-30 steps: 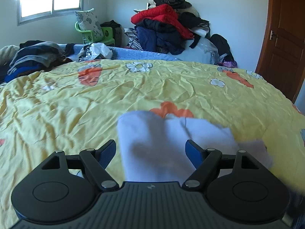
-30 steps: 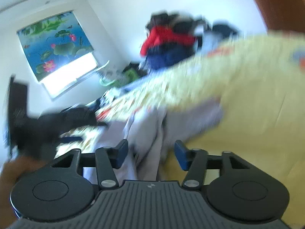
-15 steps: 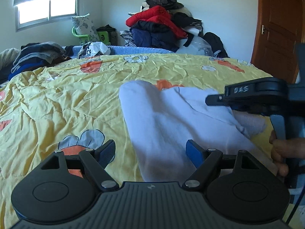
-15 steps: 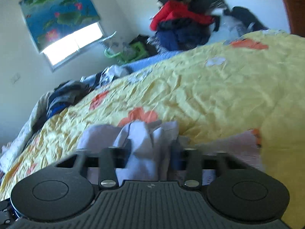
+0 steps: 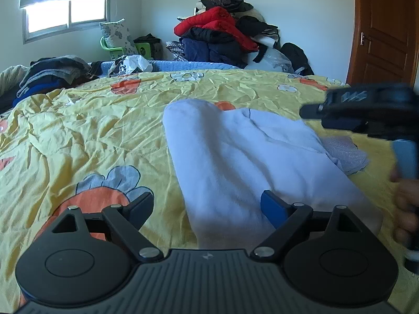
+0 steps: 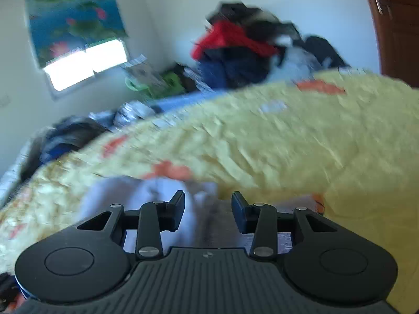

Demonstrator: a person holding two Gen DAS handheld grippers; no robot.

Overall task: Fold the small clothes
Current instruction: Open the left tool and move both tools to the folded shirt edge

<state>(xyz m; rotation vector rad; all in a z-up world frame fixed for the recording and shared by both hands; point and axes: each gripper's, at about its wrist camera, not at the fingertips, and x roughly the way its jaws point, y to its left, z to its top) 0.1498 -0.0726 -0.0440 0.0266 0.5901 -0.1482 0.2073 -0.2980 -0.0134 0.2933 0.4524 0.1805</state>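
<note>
Two grippers, both letting go. Left gripper (image 5: 207,208) jaws spread wide and opening further, low over the near end of the pale garment (image 5: 235,162); cloth lies under the gap, pads not pressing on it. Half a second ago the opening was a touch narrower, same spot. Right gripper (image 6: 208,213) was clamped on a bunched fold of that garment half a second ago; now its jaws are opening and part spread, with blurred cloth below the gap and no visible pinch. In the left view it hangs above the garment's right edge, apart from the cloth, a hand (image 5: 407,209) on its grip

My read: fold just laid down and released, garment now a long flat strip; next fold or a smoothing pass likely due

Garment sits on the yellow bedspread (image 5: 91,136), near edge of the bed, just ahead of both grippers

Count:
- 1 pale garment in work
- 1 smaller lacy grey piece (image 5: 345,154) touching its right side, partly under it
- 1 bedspread
- 2 clothes heaps: tall one (image 5: 222,36) at the far wall, lower dark one (image 5: 52,73) far left
- 1 window (image 5: 68,15), 1 door (image 5: 382,28)
</note>
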